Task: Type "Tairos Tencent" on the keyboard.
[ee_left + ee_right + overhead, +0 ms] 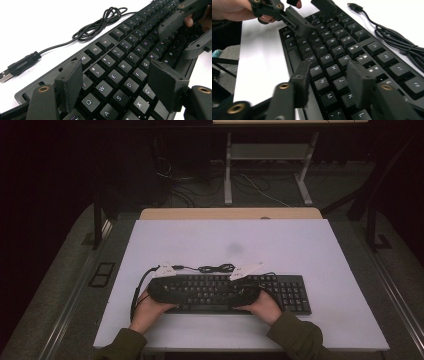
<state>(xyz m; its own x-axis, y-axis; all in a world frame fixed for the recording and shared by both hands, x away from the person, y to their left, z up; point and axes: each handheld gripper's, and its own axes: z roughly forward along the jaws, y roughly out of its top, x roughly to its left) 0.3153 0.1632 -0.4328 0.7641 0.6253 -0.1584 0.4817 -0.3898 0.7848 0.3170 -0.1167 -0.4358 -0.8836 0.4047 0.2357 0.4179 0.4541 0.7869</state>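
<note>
A black keyboard [292, 294] lies across the near part of the white table [225, 240]. Its black cable [215, 268] is coiled just behind it and ends in a USB plug [17, 68]. My left gripper [172, 292] sits over the keyboard's left end. In the left gripper view its jaws [117, 85] stand apart above the W, E and D keys with nothing clamped. My right gripper [241, 292] is over the middle of the keyboard. It is open [330, 82], with its pads spread above the N, H and J keys [340, 82]. The two grippers face each other.
The cable coil [402, 42] lies close behind the keyboard's back edge. Bare table surface stretches beyond it and to both sides. A wooden edge [230, 213] borders the table's far side. Past it are a metal frame [270, 155] and loose floor cables [260, 190].
</note>
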